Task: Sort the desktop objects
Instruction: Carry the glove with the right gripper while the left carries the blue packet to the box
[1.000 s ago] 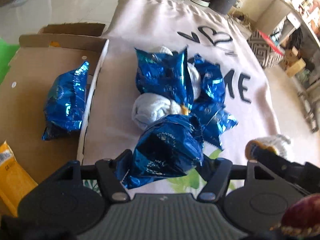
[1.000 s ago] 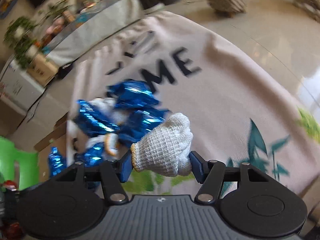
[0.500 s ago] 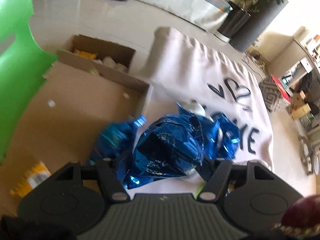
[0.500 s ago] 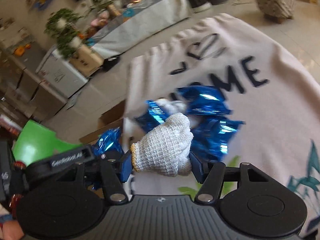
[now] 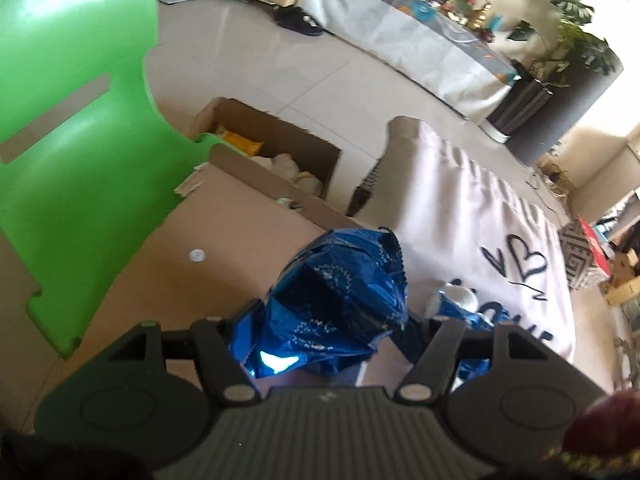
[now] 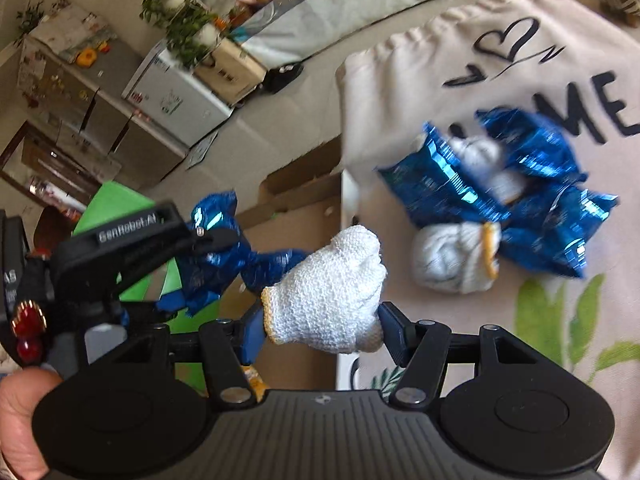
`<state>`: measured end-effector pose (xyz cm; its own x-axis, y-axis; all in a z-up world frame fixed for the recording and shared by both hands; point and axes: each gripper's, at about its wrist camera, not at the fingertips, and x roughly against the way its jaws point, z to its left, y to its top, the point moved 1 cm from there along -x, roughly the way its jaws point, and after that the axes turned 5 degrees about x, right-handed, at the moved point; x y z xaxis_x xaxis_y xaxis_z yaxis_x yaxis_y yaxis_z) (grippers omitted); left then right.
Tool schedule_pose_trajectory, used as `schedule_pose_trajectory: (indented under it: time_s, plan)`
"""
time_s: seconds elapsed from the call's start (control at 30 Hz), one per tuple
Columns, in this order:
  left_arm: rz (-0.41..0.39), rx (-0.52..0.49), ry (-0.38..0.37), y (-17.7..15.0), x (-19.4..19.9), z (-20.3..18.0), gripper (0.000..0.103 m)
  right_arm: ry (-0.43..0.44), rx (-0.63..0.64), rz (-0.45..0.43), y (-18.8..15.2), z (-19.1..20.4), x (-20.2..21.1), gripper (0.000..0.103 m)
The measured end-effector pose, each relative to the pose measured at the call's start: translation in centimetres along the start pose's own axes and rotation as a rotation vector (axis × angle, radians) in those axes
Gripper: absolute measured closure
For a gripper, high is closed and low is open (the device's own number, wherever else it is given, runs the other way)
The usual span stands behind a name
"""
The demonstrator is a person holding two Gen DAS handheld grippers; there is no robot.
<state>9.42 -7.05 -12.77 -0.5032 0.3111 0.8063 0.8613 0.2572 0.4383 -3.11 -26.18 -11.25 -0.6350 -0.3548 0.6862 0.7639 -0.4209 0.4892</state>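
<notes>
- Left gripper (image 5: 328, 330) is clamped on a crumpled blue foil packet (image 5: 340, 300), whose long axis slants up and away from the jaws.
- Ahead of it and slightly left lies the open cardboard box (image 5: 276, 160) (yellow and white items inside), past a flat cardboard sheet (image 5: 224, 256).
- Right gripper (image 6: 322, 330) is clamped on a rolled white knit glove (image 6: 326, 292); the left one, to its left, seems nearer the box.
- Unsorted pile of packets and gloves (image 6: 500, 208) sits ahead-right of the right gripper on the cloth (image 6: 440, 92).

L hand-held gripper (image 5: 334, 330) clamps blue foil bag (image 5: 340, 300).

A home living room is showing: tiled floor (image 5: 248, 52), houseplants (image 6: 180, 12), fridge (image 6: 176, 96), "HOME" cloth (image 6: 500, 92).
</notes>
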Motion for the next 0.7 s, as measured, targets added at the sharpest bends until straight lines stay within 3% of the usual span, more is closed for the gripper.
schedule_pose_trajectory:
  time_s: [0.27, 0.7]
  plan:
    - [-0.022, 0.084, 0.046, 0.7, 0.1, 2.0, 0.037, 0.047, 0.032, 0.044, -1.0, 1.5, -2.8, 0.043]
    - [-0.046, 0.089, 0.086, 1.1, 0.1, 2.1, 0.036, 0.11, 0.066, 0.125, -2.4, 2.9, -5.5, 0.041]
